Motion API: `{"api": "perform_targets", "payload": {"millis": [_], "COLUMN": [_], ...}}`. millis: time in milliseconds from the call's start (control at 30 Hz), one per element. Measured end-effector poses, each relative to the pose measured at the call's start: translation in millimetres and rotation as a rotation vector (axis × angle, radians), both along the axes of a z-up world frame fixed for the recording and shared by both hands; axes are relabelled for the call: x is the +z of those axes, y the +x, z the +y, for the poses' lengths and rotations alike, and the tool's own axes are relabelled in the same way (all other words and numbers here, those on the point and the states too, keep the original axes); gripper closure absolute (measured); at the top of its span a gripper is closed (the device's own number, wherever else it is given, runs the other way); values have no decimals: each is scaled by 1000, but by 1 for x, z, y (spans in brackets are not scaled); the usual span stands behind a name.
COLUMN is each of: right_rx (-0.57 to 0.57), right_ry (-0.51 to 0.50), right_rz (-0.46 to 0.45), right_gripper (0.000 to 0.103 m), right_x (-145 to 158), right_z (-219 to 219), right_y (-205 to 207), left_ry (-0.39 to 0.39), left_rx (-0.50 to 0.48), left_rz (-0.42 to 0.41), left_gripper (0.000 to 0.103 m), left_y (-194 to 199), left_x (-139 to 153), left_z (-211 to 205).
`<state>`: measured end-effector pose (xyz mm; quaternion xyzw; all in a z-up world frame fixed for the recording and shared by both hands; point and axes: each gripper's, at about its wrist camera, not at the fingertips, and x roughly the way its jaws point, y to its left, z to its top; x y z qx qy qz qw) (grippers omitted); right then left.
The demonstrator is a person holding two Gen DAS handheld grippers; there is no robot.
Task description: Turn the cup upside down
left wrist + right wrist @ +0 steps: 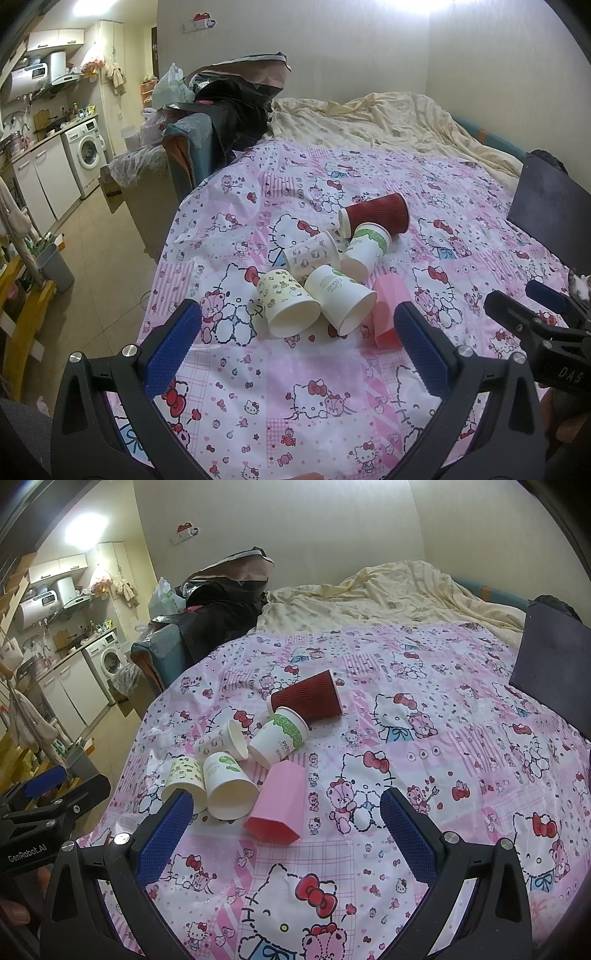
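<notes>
Several cups lie on their sides in a cluster on the pink cartoon-cat tablecloth [314, 398]. A pink plastic cup [279, 805] [388, 314] is nearest. Beside it are a white cup with a green logo [229, 786] [341, 299] and a yellowish patterned cup [286, 306] [184, 779]. Behind are a small patterned cup [314, 253], a white cup with a green band [280, 736] [367, 247] and a dark red ribbed cup [308, 698] [376, 218]. My left gripper [295, 343] is open and empty, just in front of the cluster. My right gripper [286, 829] is open and empty, its gap framing the pink cup's mouth.
A dark flat board [550, 672] lies at the table's right edge. A cream blanket [388, 594] covers the bed behind. A dark bag pile [236, 107] sits at the back left. The kitchen and washing machine [86, 151] lie beyond the table's left edge.
</notes>
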<state>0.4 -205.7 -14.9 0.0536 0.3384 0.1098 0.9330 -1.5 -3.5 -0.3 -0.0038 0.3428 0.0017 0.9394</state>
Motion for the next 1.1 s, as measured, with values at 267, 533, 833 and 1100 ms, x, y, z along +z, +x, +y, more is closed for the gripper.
{"api": "perform_targets", "payload": {"millis": [267, 533, 833, 1100], "right_rx": [-1, -2, -8, -7], "right_ry": [2, 1, 6, 5], "right_rz": [1, 1, -2, -5], "right_gripper": [0, 0, 0, 0], "right_x": [0, 0, 0, 1], "right_z": [-1, -2, -4, -6], "right_y": [1, 1, 1, 0], "left_ry": [1, -4, 6, 9], "left_rx": [1, -1, -6, -7], "left_rz": [-4, -4, -22, -25], "left_gripper": [0, 0, 0, 0], "left_y": [1, 1, -1, -1], "left_x": [1, 1, 3, 3], "left_z": [1, 3, -1, -2]}}
